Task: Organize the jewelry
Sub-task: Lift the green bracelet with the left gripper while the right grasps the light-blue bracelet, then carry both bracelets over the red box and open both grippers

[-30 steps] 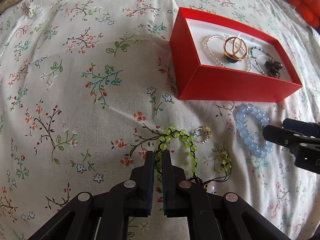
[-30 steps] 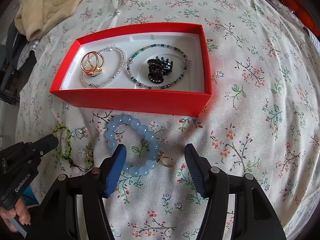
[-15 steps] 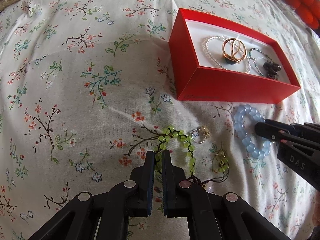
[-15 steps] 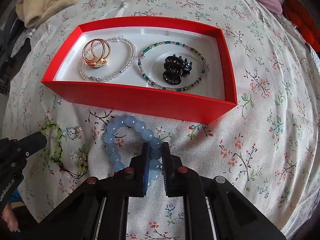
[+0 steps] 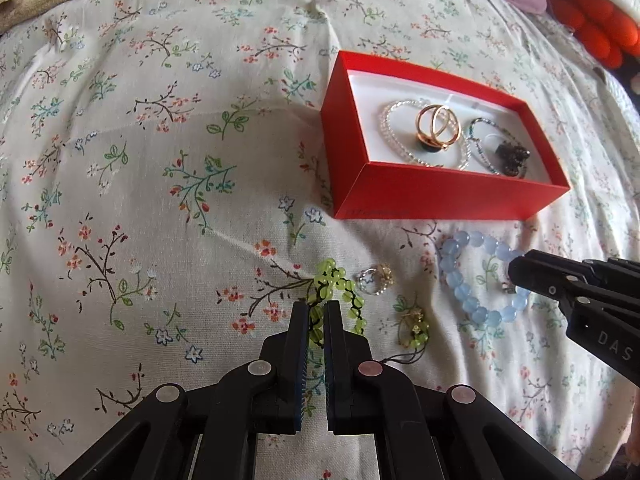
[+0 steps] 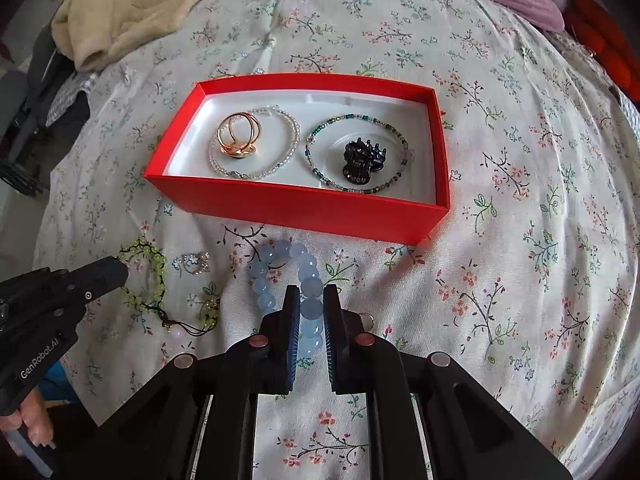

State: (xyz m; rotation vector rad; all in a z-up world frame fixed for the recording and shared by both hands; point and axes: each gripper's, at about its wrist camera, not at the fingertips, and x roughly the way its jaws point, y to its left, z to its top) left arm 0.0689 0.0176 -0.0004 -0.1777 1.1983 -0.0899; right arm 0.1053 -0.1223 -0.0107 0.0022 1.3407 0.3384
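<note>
- Right wrist view: my right gripper (image 6: 311,312) has its fingers pinched together on the near side of the blue bead bracelet (image 6: 280,264), with several beads caught between the pads. The rest of the loop lies on the floral bedspread (image 6: 520,280), trailing away from me toward the box.
- The red box (image 6: 300,208) sits straight ahead, just beyond the bracelet's far end. Its long axis runs left to right across my line of approach, so I face its long near wall.
- Inside, a gold ring (image 6: 239,136) and a clear bead bracelet (image 6: 256,142) fill the left half. A green-tinted bead bracelet (image 6: 358,156) with a black hair claw (image 6: 362,158) in it fills the right half.
- I judge the move ahead to be a lift over that near wall and a short carry forward; the dangling loop could snag the rim if I stay low.
- Left wrist view: my left gripper (image 5: 317,312) is closed on the green bead bracelet (image 5: 336,292), as best I can tell, since the cord is thin and partly hidden by the fingers.
- From the left gripper the box lies far and to the right, so the right gripper is nearer to it.
- A small silver ring (image 5: 374,278) and a gold charm piece (image 5: 414,320) lie between the two bracelets, touching neither gripper.
</note>
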